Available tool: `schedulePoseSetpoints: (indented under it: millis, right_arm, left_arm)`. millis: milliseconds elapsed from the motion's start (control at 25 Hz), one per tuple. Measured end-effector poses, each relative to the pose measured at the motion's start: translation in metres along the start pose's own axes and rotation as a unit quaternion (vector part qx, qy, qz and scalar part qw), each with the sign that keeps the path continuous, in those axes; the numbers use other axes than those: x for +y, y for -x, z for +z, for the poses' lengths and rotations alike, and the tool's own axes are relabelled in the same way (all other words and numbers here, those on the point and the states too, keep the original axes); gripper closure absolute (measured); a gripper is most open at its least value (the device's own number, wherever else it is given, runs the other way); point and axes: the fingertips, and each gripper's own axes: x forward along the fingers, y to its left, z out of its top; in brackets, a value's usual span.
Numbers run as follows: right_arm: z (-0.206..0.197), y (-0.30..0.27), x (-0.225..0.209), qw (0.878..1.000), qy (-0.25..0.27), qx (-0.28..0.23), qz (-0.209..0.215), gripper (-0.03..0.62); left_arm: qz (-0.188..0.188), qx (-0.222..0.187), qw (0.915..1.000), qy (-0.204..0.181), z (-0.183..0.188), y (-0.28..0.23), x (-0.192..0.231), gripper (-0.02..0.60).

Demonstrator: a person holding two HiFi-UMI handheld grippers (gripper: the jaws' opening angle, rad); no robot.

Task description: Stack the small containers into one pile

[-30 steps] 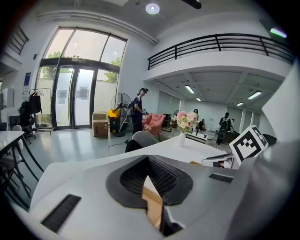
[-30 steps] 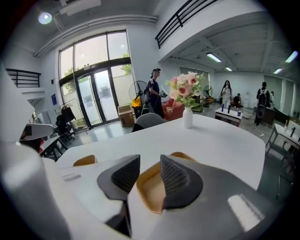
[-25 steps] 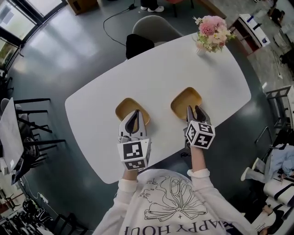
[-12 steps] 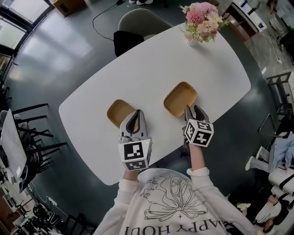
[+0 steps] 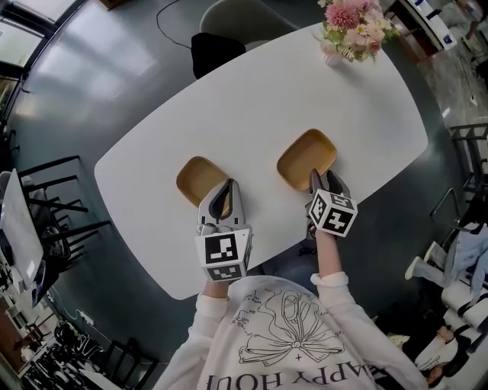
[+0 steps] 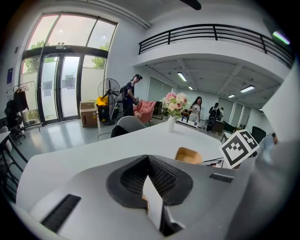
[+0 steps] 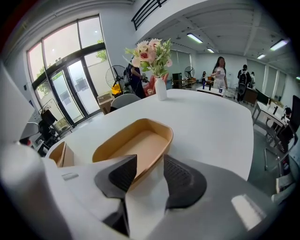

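Two shallow tan containers lie apart on the white table (image 5: 366,122). The left container (image 5: 197,175) lies under the tips of my left gripper (image 5: 223,187), which is shut; in the left gripper view its jaws (image 6: 147,158) meet at the tips and hide that container. The right container (image 5: 307,157) (image 7: 136,143) has its near wall between the jaws of my right gripper (image 5: 323,178) (image 7: 150,160). Those jaws have just been opening and stand open, one pad over the inside, one outside, neither pressing. The left gripper view also shows the right container (image 6: 190,155).
A vase of pink flowers (image 5: 351,27) (image 7: 157,58) stands at the table's far end, with a grey chair (image 5: 232,23) behind the table. Black chairs (image 5: 53,221) stand on the floor at the left. The table's near edge runs just under both grippers. People stand far off.
My right gripper's jaws have spread wider around the right container's near wall. Both grippers have come down closer to the containers. The containers have not moved on the table.
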Motion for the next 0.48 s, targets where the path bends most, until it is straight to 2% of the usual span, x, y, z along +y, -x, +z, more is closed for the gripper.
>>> schedulePoseSetpoints:
  millis: [320, 400, 480]
  right_arm:
    - [-0.005, -0.015, 0.001, 1.000, -0.003, 0.018, 0.005, 0.415]
    - [-0.005, -0.017, 0.000, 1.000, -0.006, 0.016, -0.001, 0.438]
    - [-0.005, -0.018, -0.002, 1.000, -0.007, 0.015, -0.007, 0.502]
  left_arm:
    - [0.015, 0.014, 0.9997, 0.014, -0.014, -0.003, 0.010, 0.575]
    - [0.019, 0.016, 0.9995, 0.018, -0.017, -0.002, 0.012, 0.575]
    - [0.023, 0.016, 0.9994, 0.021, -0.019, -0.001, 0.015, 0.575]
